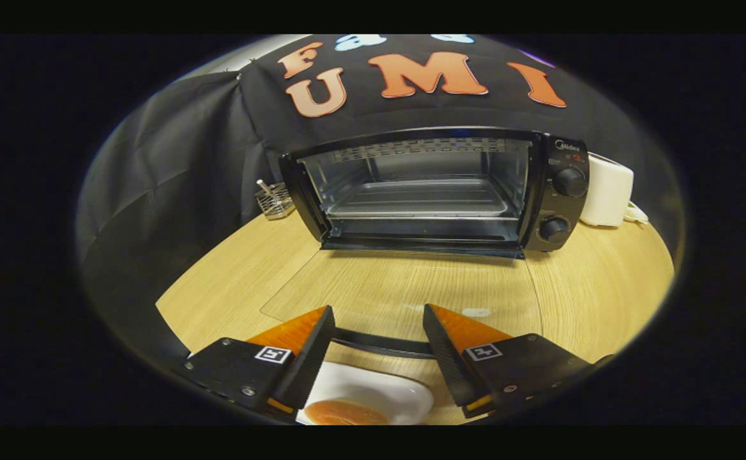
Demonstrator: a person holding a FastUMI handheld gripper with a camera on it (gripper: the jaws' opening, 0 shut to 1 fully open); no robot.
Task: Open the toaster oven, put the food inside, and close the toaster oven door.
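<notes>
Two jaws of the gripper (378, 332) stand spread wide, gripping nothing, over a white plate (379, 395) of food (345, 413), half cut off below. Beyond, mid-frame, the toaster oven (435, 189) gapes on the wooden counter (596, 287), glass door flat; its brand mark too small to read.

Toaster oven (433, 191) stands on the worktop (603, 287), at its far side, against the booth wall. Its door (405, 294) is folded down flat in front of it; the door handle (382, 345) lies at the near end. A tray (421, 199) sits inside it. Wire basket (274, 199) just left of the oven. Boxy appliance (608, 190) just right of it. Well in front of the oven, past the handle, the gripper (378, 348) with jaws apart over a plate (379, 396) holding food (345, 413).
</notes>
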